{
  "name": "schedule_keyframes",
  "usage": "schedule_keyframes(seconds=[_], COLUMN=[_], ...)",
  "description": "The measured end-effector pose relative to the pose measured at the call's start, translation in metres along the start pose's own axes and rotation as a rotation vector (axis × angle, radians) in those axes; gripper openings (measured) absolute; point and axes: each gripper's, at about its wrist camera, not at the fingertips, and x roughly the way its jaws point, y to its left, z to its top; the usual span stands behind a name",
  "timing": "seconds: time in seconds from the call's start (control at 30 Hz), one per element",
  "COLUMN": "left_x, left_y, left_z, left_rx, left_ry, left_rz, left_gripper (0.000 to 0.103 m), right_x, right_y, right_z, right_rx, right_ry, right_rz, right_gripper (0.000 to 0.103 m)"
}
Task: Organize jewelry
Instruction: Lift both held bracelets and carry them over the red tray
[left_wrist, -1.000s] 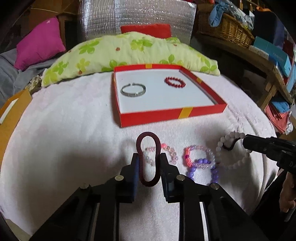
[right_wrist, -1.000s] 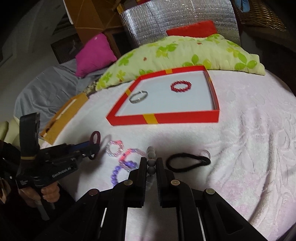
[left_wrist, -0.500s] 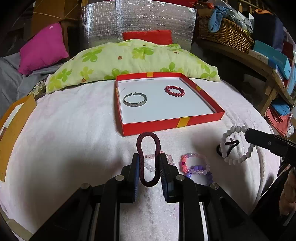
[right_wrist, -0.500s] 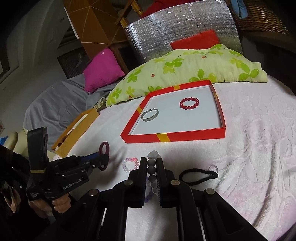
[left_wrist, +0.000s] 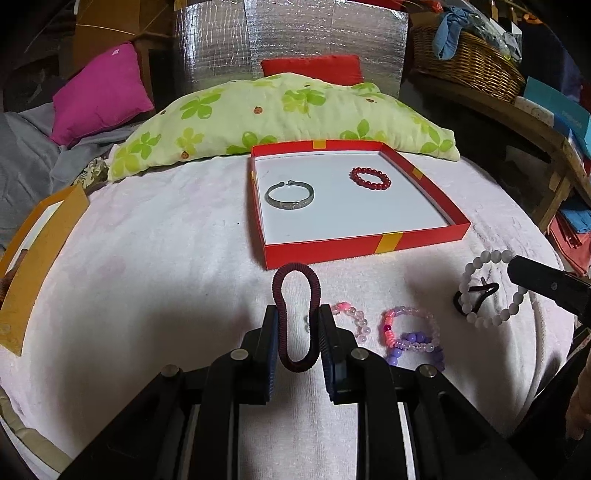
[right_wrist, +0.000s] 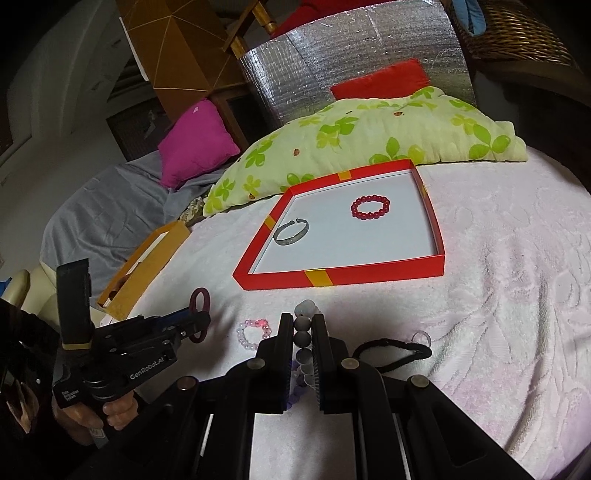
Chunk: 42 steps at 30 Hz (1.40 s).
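My left gripper (left_wrist: 297, 317) is shut on a maroon coiled band (left_wrist: 295, 266), which is squeezed into a long loop standing up between its pads. It shows from the side in the right wrist view, where the left gripper (right_wrist: 199, 317) carries the band (right_wrist: 199, 295). My right gripper (right_wrist: 303, 325) is shut on a white bead bracelet (right_wrist: 302, 336), which hangs as a ring (left_wrist: 463, 286) from its tip. Ahead lies a shallow red box (left_wrist: 362, 245) holding a silver bangle (left_wrist: 290, 205) and a red bead bracelet (left_wrist: 369, 187).
On the pale pink cloth lie a pink bead bracelet (left_wrist: 354, 317), a pink-and-purple beaded pair (left_wrist: 410, 332) and a black hair tie (right_wrist: 391, 350). A flowered green pillow (left_wrist: 280, 110) lies behind the box, an orange box (left_wrist: 33, 254) at the left, and a wooden shelf with a basket (left_wrist: 472, 62) at the right.
Both grippers have tipped up a little, so the box sits lower in both views. Each still holds its piece. The white bracelet now hangs as an open ring over the black hair tie.
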Motion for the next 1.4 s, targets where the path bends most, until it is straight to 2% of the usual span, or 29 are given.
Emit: schedule_keyframes(seconds=[0.27,0.97,1.4], left_x=[0.0019,0.0081,0.0091], left_y=[-0.0015,-0.0013,-0.0019], left_z=[-0.0001,-0.0011,0.0070], left_rx=[0.006,0.001,0.003], left_ry=[0.006,0.029,0.050], left_rz=[0.050,0.080,0.081], left_gripper=[0.022,0.022,0.022], right_x=[0.0026,0.0090,0.0080], right_y=[0.0028,0.0012,0.0012], right_z=[0.0012,0.0005,0.0064], right_rx=[0.001,0.006,0.009], right_ry=[0.001,0.020,-0.002], right_rz=[0.001,-0.010,-0.018], right_gripper=[0.011,0.011,0.011])
